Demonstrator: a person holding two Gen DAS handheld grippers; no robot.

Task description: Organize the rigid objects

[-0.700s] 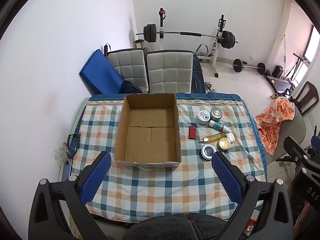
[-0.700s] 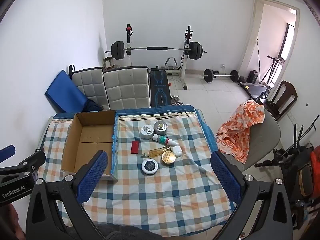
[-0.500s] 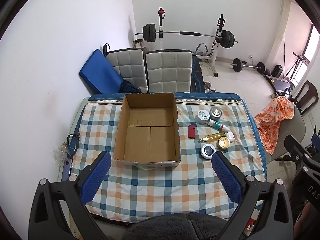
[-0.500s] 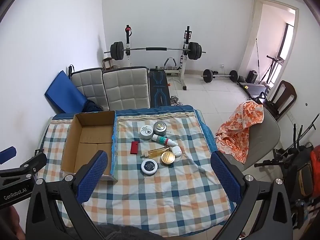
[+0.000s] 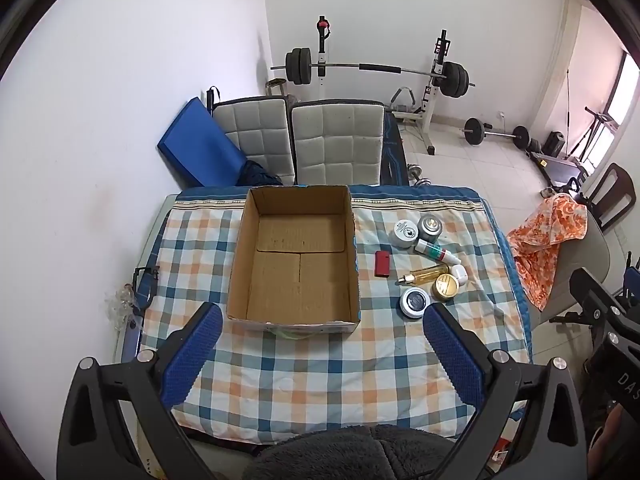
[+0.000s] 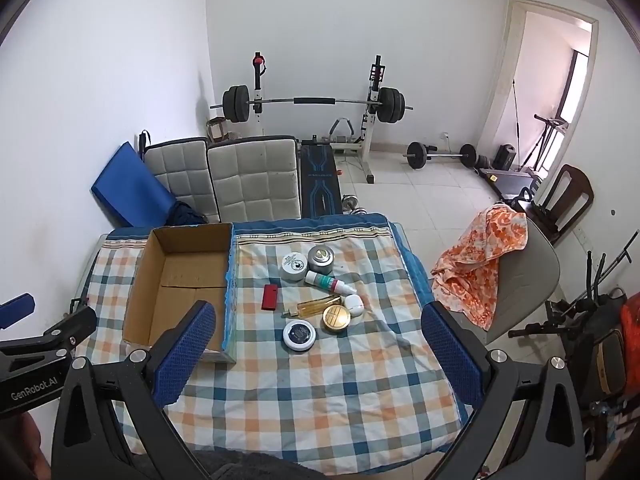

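An empty cardboard box (image 5: 296, 256) (image 6: 180, 288) stands on the checked tablecloth (image 5: 320, 368) (image 6: 320, 384). To its right lie small items: a red case (image 5: 382, 264) (image 6: 270, 297), a dark-lidded jar (image 5: 415, 302) (image 6: 299, 335), a gold-lidded jar (image 5: 447, 287) (image 6: 336, 319), an amber bottle (image 5: 426, 275) (image 6: 318, 305), a white-green tube (image 5: 436, 251) (image 6: 330, 283), a white jar (image 5: 405, 233) (image 6: 294, 266) and a grey tin (image 5: 430, 227) (image 6: 321, 260). My left gripper (image 5: 322, 354) and right gripper (image 6: 316, 354) are open, empty, high above the table's near side.
Two padded chairs (image 5: 316, 140) and a blue mat (image 5: 196, 148) stand behind the table. A barbell rack (image 6: 316, 104) is at the back wall. A chair with an orange cloth (image 6: 484, 264) stands right of the table. The wall is close on the left.
Both views shifted very slightly. No object has moved and both grippers stay open.
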